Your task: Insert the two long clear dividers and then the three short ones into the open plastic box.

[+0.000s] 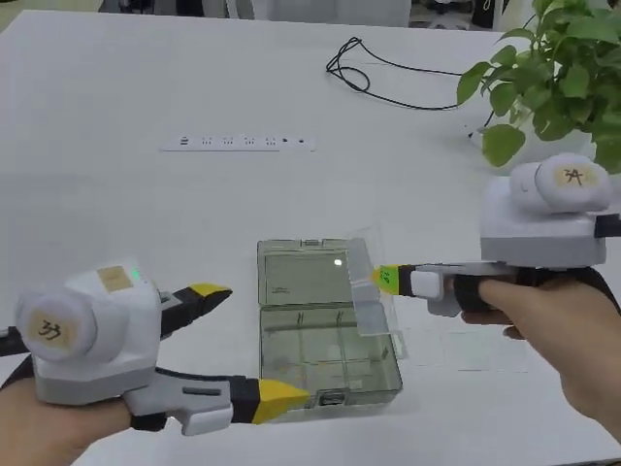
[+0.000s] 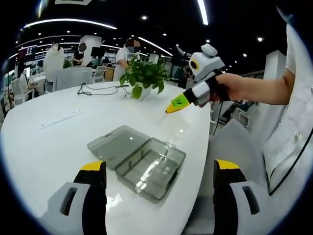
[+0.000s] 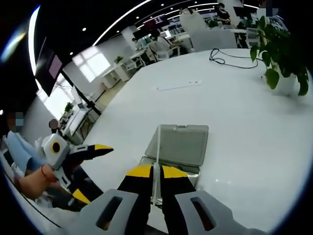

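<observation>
Jaws of the right gripper [image 1: 383, 279] clamp a divider [image 1: 365, 296] over the box [image 1: 264, 340] for slotting; left gripper [image 1: 249, 342] gapes beside it.

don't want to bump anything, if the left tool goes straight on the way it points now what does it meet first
Probably the open plastic box: it lies dead ahead of the left tool, between its open jaws. Depth is unclear, so the tool might pass just above it.

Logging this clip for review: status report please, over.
Left gripper open, beside the box. Right gripper shut on clear divider, held in the air by the box. Nothing between divider and box.
</observation>
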Demonstrator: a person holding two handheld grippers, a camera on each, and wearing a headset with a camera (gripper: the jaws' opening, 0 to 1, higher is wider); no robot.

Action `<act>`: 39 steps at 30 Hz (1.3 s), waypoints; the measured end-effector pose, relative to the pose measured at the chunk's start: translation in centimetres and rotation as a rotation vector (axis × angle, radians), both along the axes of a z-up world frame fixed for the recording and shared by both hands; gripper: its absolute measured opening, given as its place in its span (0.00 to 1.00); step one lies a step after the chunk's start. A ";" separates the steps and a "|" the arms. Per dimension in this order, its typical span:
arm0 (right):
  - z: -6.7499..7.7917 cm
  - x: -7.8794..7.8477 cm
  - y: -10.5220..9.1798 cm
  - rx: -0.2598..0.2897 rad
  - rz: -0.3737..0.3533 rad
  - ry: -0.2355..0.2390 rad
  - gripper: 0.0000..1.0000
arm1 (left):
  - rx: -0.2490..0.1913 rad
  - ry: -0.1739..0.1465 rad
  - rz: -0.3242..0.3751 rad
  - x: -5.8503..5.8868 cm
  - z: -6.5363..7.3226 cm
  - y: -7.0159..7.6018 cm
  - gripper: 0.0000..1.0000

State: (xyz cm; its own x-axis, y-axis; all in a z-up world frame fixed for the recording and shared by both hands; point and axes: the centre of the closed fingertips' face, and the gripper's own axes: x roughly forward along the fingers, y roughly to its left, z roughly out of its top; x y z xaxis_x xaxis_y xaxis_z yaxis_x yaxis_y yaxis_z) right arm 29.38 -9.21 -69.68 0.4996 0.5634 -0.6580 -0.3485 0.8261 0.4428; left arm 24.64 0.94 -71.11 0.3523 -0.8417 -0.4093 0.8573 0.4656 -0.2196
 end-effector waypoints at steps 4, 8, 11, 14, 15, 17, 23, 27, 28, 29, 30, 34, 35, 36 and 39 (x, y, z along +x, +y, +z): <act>-0.9 -0.2 -0.2 -0.030 -0.021 0.062 0.07 | 0.023 -0.024 -0.041 -0.2 -0.7 0.2 1.00; -1.7 -0.4 -0.2 -0.044 -0.038 0.136 0.07 | 0.056 -0.026 -0.074 -0.5 -1.7 0.7 1.00; -2.5 -0.7 -0.3 -0.066 -0.054 0.203 0.07 | 0.052 -0.020 -0.077 -0.4 -2.0 1.0 1.00; -4.0 -0.5 -0.6 -0.071 -0.062 0.297 0.07 | 0.046 -0.021 -0.077 -0.4 -1.9 1.0 1.00; -4.5 -0.6 -0.8 -0.083 -0.058 0.322 0.07 | 0.046 -0.021 -0.079 -0.5 -1.9 0.9 1.00; -5.1 -0.8 -0.7 -0.100 -0.062 0.342 0.07 | 0.042 -0.016 -0.087 -0.6 -2.0 1.0 1.00; -7.1 -0.9 -1.2 -0.127 -0.094 0.384 0.06 | 0.027 -0.019 -0.090 -0.5 -2.0 1.0 1.00; -7.5 -1.4 -0.8 -0.154 -0.091 0.395 0.06 | 0.021 -0.016 -0.095 -0.4 -2.2 1.0 1.00; -8.1 -1.3 -0.9 -0.162 -0.092 0.401 0.06 | 0.019 -0.016 -0.095 -0.4 -2.2 1.0 1.00; -8.2 -1.3 -1.0 -0.159 -0.096 0.403 0.06 | 0.016 -0.015 -0.094 -0.4 -2.2 1.0 1.00; -8.3 -1.6 -0.7 -0.159 -0.101 0.409 0.06 | 0.015 -0.014 -0.093 -0.3 -2.3 1.0 1.00; -8.8 -1.5 -0.7 -0.175 -0.107 0.412 0.06 | 0.008 -0.009 -0.090 -0.3 -2.4 1.0 1.00; -8.9 -1.5 -0.7 -0.174 -0.108 0.413 0.06 | 0.007 -0.006 -0.090 -0.3 -2.4 1.0 1.00; -8.9 -1.4 -0.6 -0.173 -0.109 0.416 0.06 | 0.006 -0.004 -0.089 -0.3 -2.5 1.0 1.00; -9.3 -1.4 -0.7 -0.183 -0.113 0.415 0.06 | 0.002 -0.001 -0.085 -0.3 -2.7 1.0 1.00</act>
State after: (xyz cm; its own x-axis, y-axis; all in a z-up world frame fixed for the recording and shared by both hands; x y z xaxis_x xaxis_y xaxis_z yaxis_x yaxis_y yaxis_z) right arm 27.96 -9.90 -78.94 0.2242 0.3764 -0.8989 -0.0763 0.9264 0.3688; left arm 24.38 1.98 -73.76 0.2800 -0.8677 -0.4108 0.8940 0.3916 -0.2177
